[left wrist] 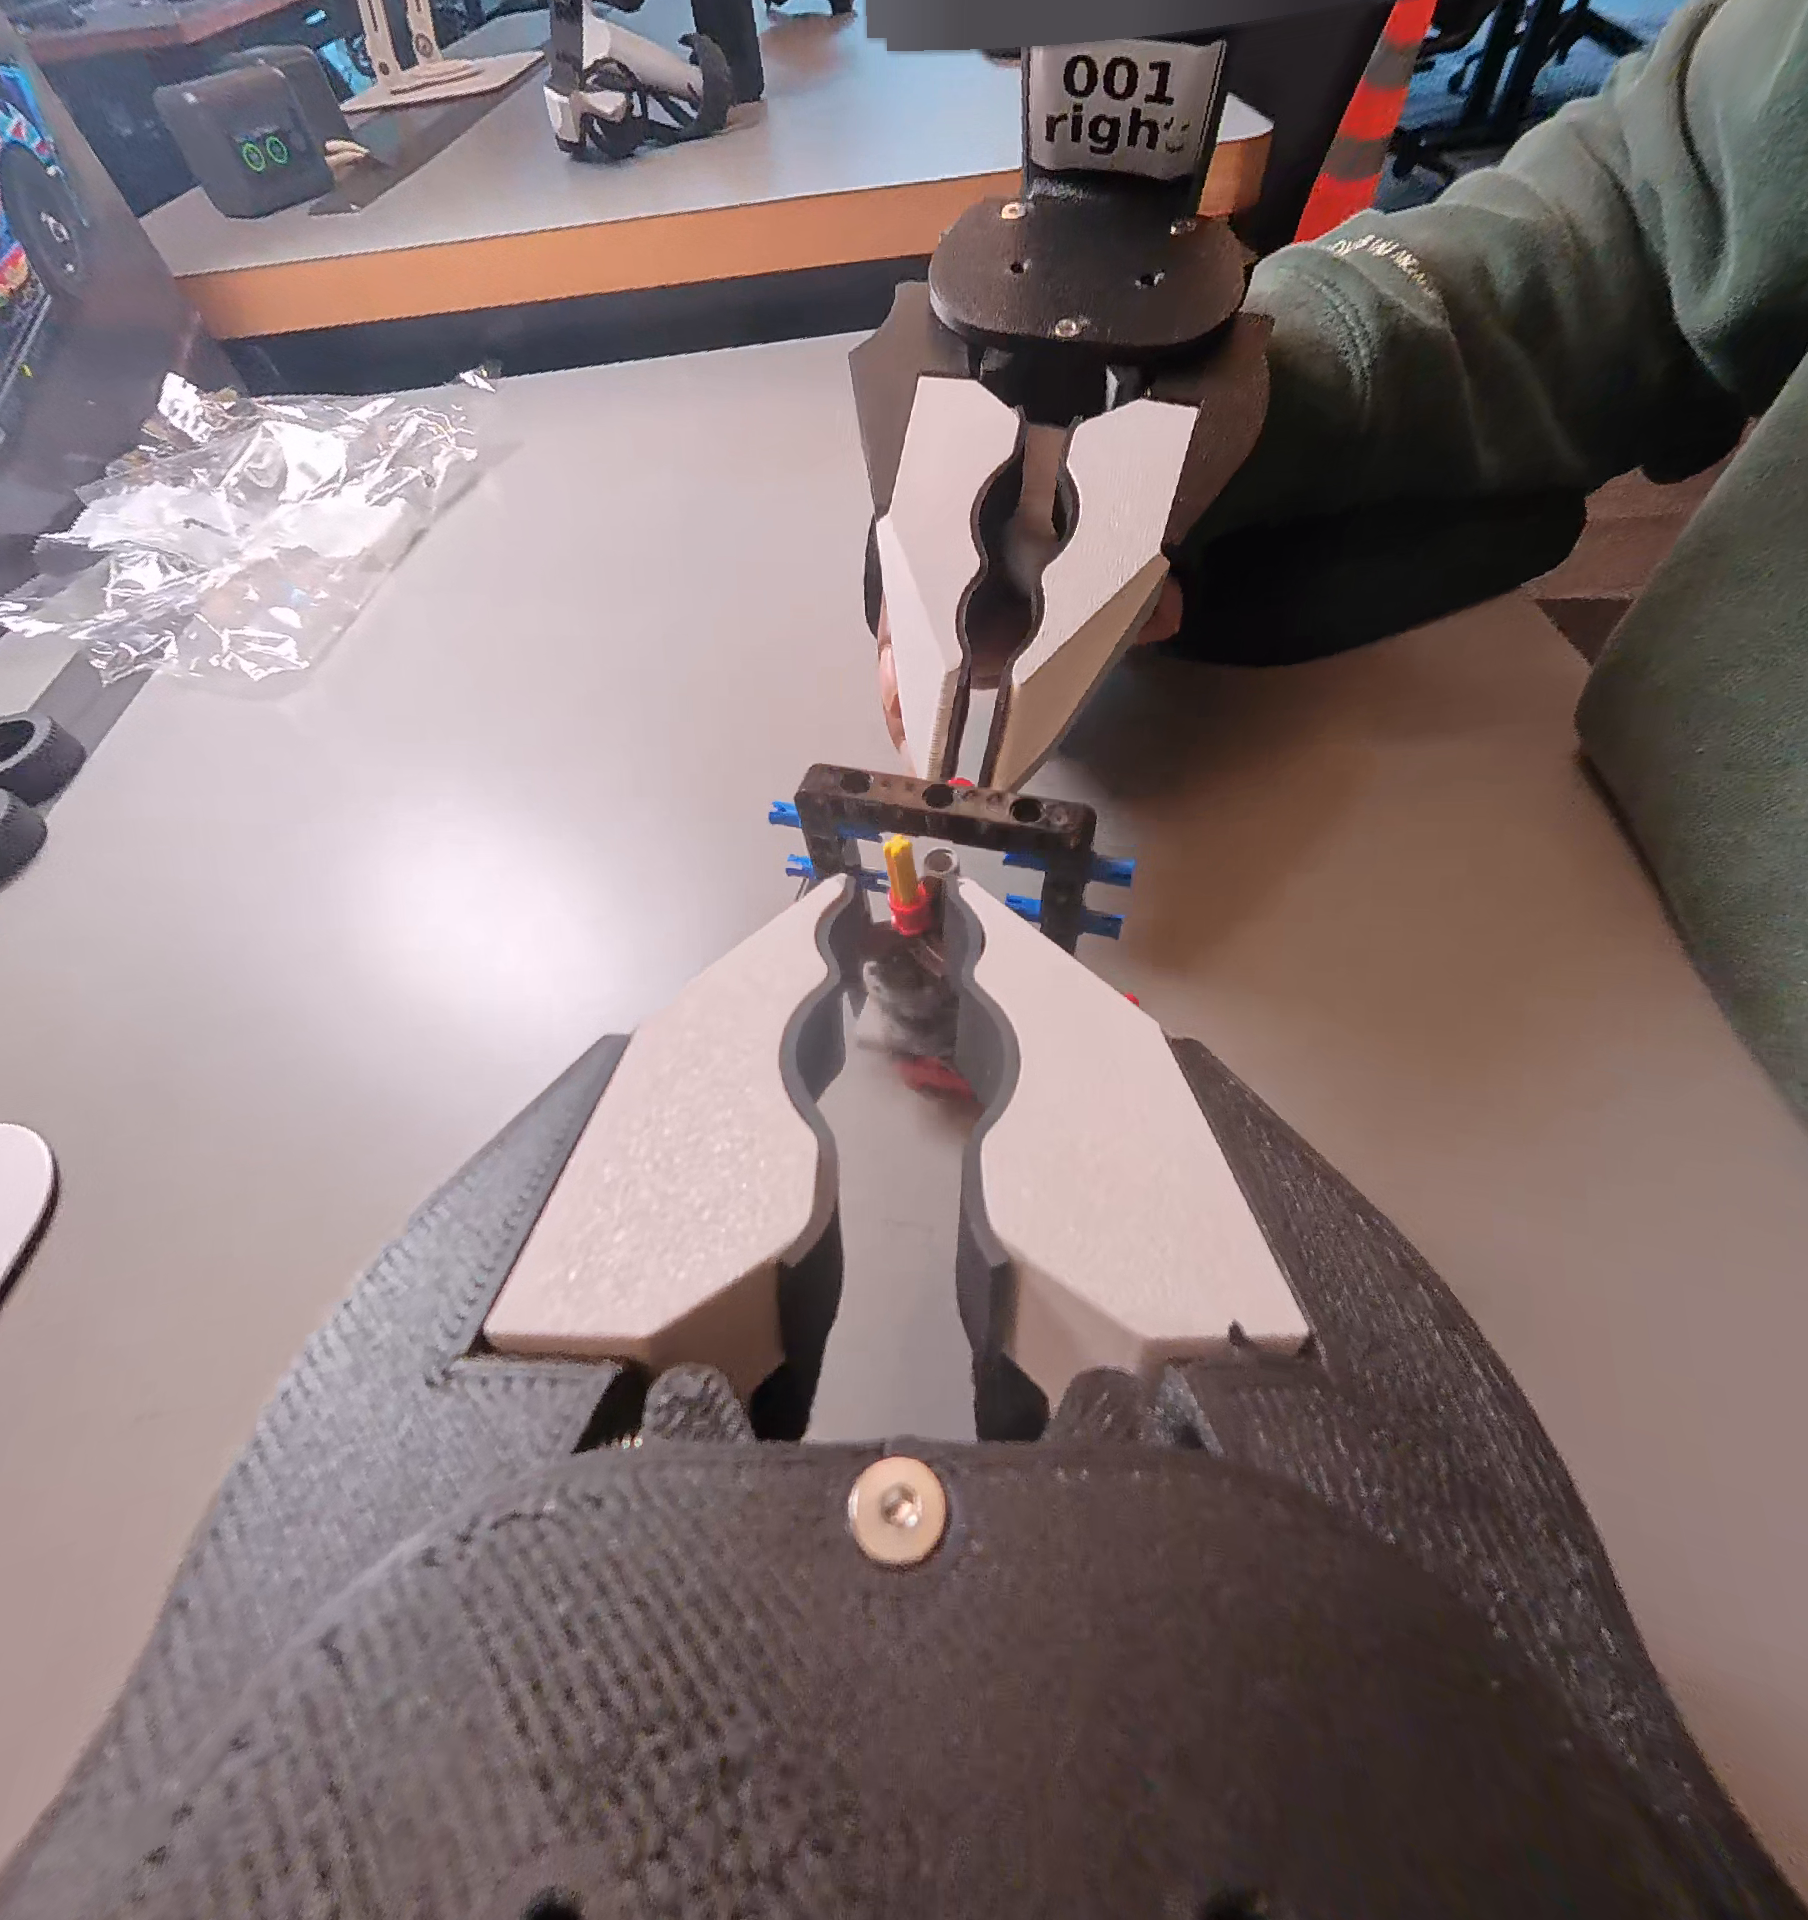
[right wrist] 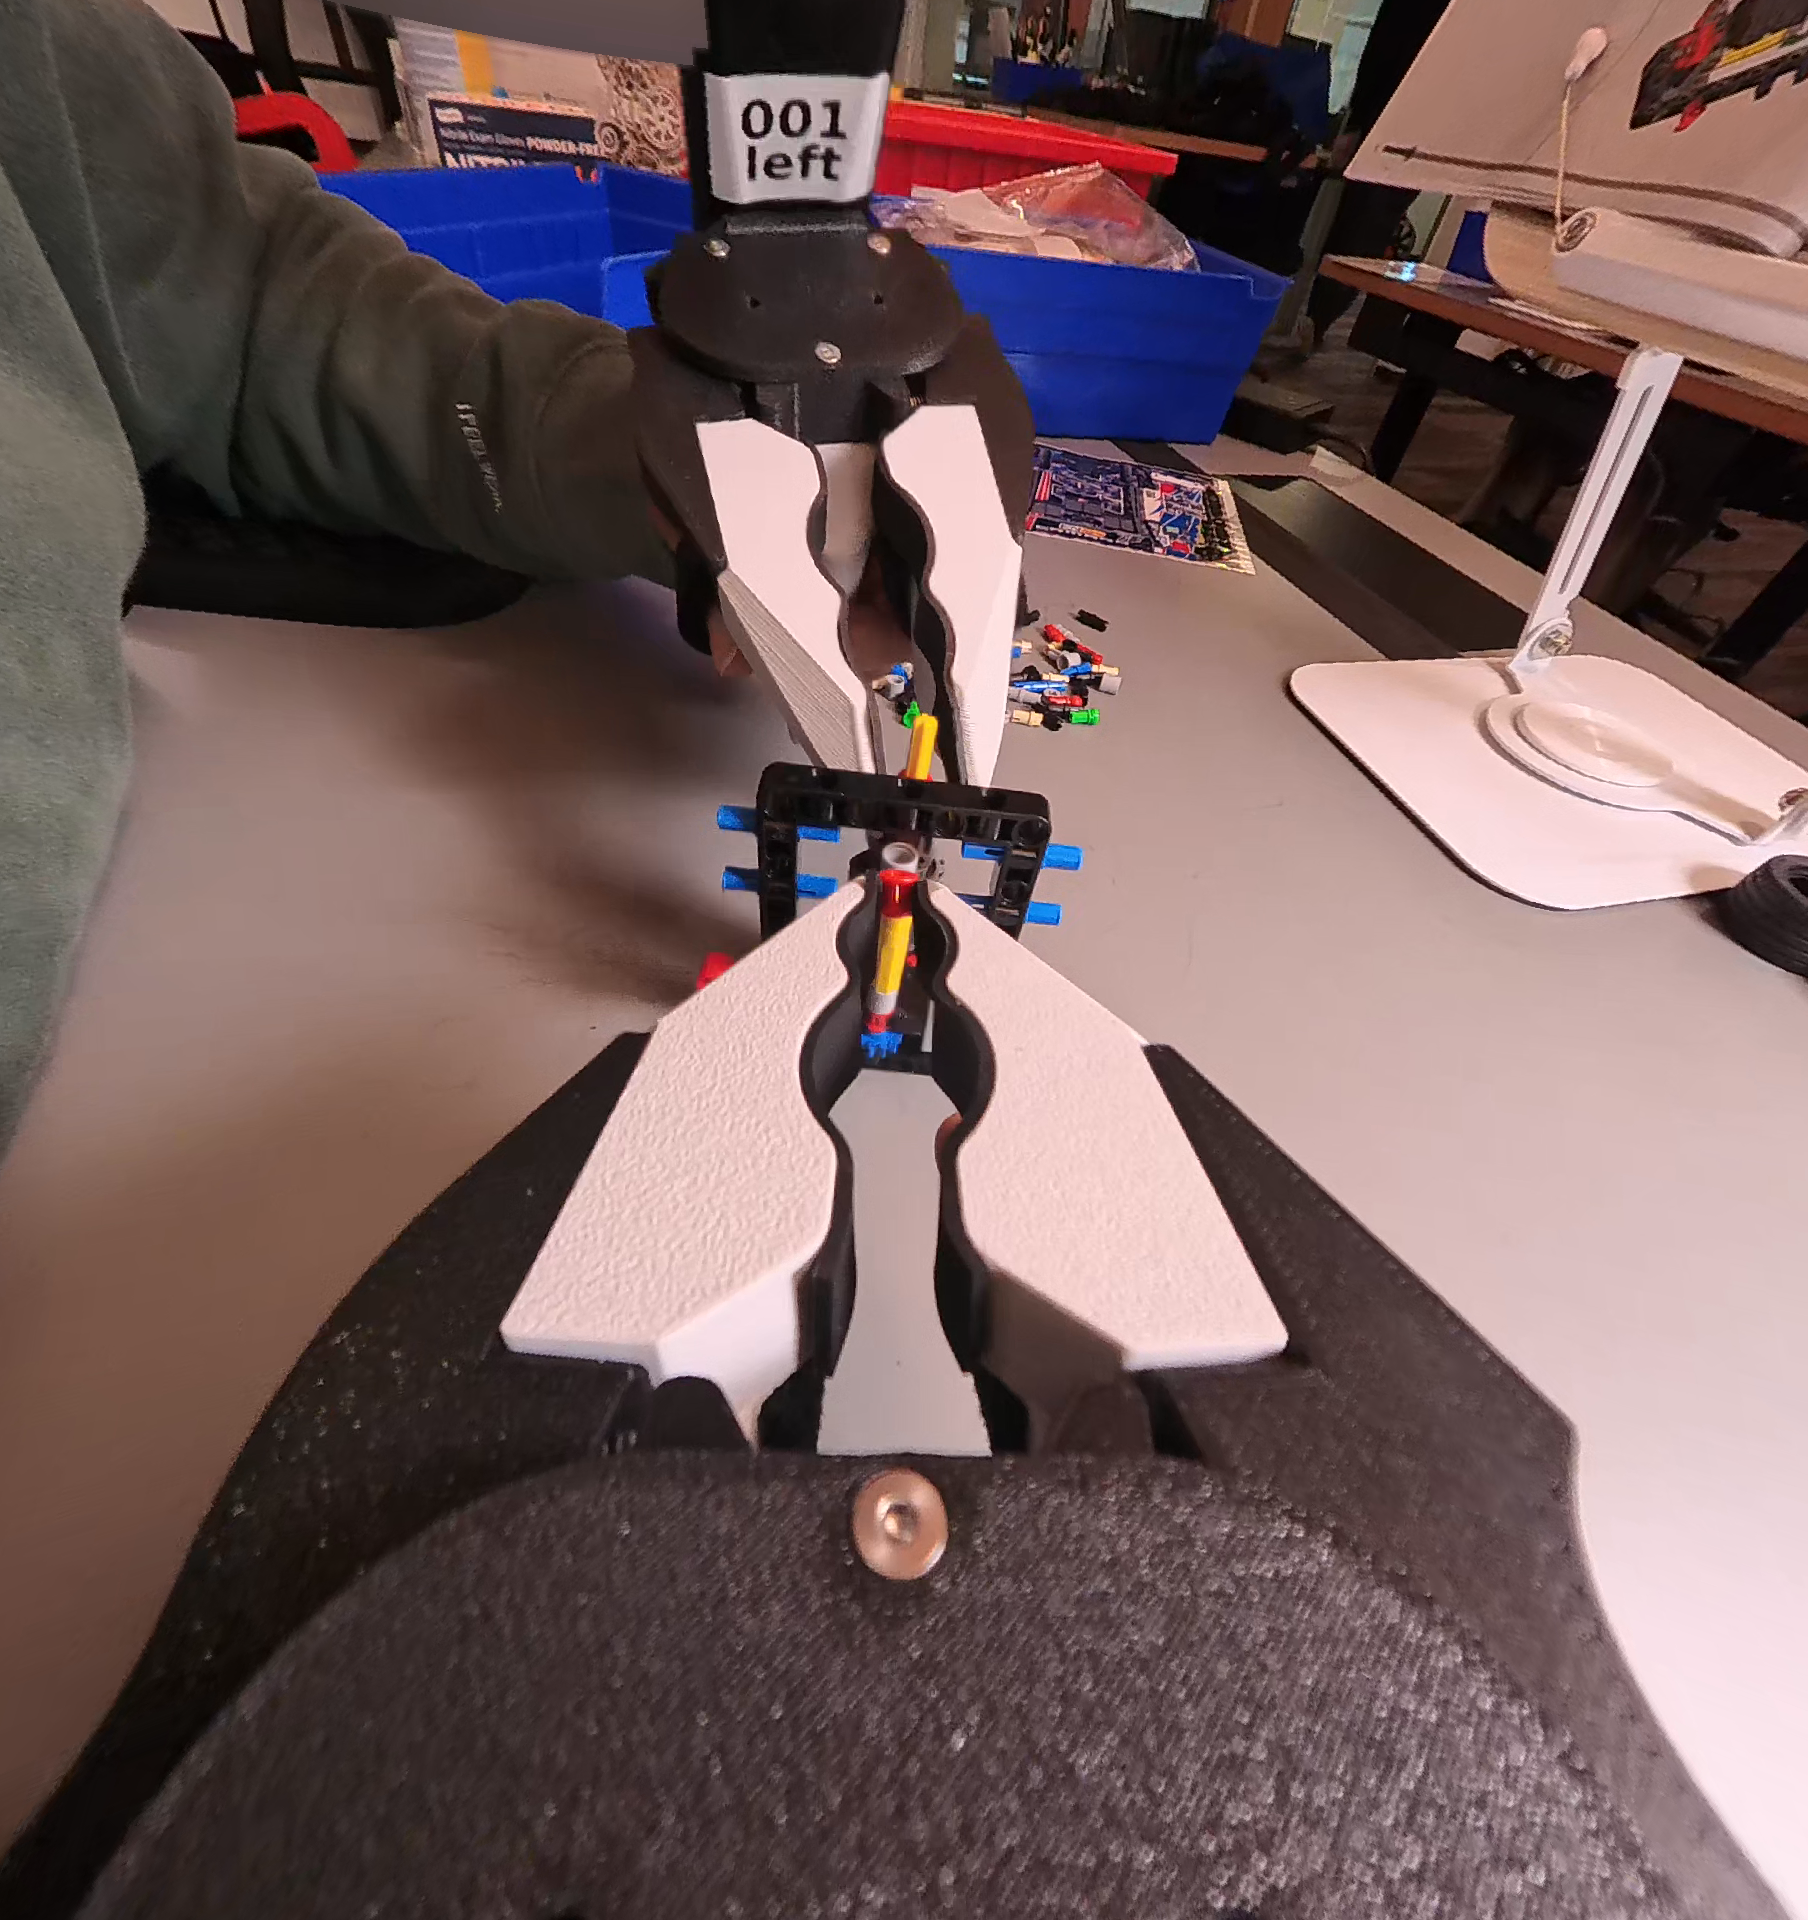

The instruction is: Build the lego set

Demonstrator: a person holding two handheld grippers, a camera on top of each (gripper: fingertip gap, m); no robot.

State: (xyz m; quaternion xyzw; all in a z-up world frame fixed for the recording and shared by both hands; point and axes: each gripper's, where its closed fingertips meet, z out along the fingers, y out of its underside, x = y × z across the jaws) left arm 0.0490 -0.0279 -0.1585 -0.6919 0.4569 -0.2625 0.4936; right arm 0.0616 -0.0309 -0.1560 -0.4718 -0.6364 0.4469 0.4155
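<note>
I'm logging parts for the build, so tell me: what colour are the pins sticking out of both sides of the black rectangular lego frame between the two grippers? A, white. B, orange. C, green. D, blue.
D: blue pins stick out from both side beams of the black rectangular lego frame, seen in both wrist views.

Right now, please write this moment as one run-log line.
left hand-held gripper: shut on black square lego frame | right hand-held gripper: shut on same frame, opposite side | frame: over grey table
</note>
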